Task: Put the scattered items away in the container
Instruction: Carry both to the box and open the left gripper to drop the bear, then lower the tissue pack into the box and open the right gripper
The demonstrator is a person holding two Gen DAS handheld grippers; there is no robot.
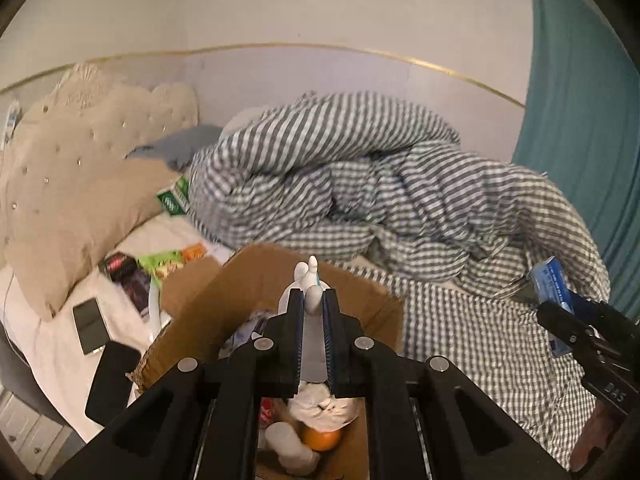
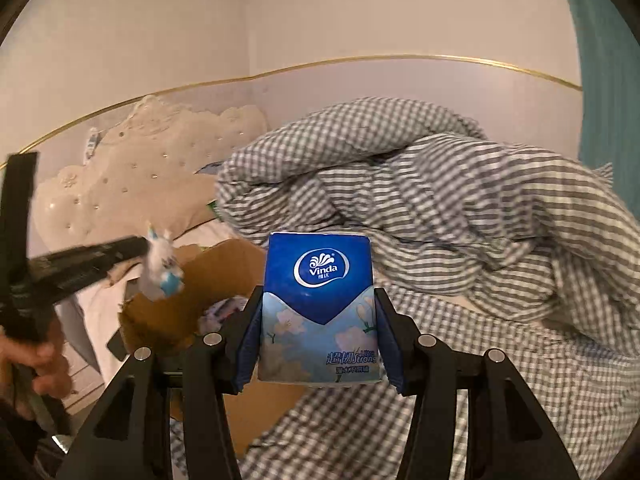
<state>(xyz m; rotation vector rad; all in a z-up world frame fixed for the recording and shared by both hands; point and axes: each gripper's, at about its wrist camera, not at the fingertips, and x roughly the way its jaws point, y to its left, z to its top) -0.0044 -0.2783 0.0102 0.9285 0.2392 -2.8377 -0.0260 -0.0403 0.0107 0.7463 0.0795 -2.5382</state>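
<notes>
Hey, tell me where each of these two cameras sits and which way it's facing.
Left wrist: on the left gripper, looking along jaws shut on a small white figurine above the cardboard box; the right gripper shows at the right edge.
Right wrist: on the right gripper, jaws clamping a blue tissue pack; a hand shows at the left.
Shared: box, checked duvet, tufted headboard, each other's load.
</notes>
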